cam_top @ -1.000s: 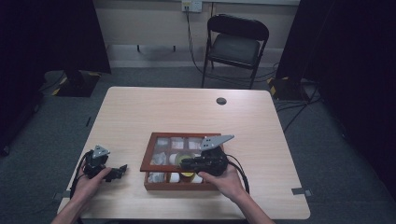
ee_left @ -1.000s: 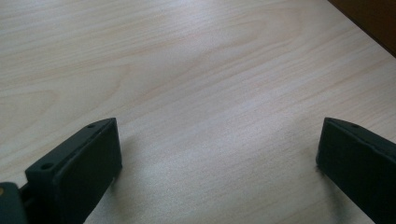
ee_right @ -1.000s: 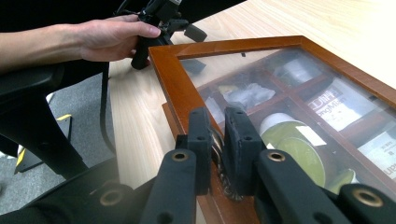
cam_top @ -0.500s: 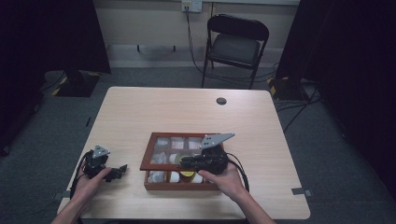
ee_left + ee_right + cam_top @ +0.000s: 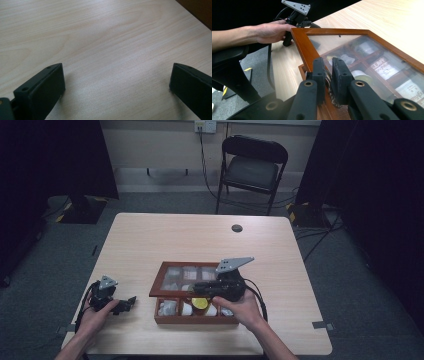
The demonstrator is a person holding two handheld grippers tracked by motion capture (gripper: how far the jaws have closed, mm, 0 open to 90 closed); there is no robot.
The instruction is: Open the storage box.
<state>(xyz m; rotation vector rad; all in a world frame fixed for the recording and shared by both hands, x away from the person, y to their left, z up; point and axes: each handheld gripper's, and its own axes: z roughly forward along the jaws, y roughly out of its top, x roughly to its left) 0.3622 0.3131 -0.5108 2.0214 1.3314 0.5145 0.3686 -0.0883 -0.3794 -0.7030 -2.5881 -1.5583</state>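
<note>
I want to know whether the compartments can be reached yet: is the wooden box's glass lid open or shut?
Partly open. The right gripper pinches the glass lid at its frame, lifted clear of the wooden box; the high view shows the front compartments uncovered.

A black folding chair (image 5: 254, 167) stands beyond the table (image 5: 200, 240), which bears a small dark disc (image 5: 237, 228).

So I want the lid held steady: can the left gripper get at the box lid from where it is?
Probably yes: bare table lies between the left gripper and the lid's near edge, and its jaws are open.
</note>
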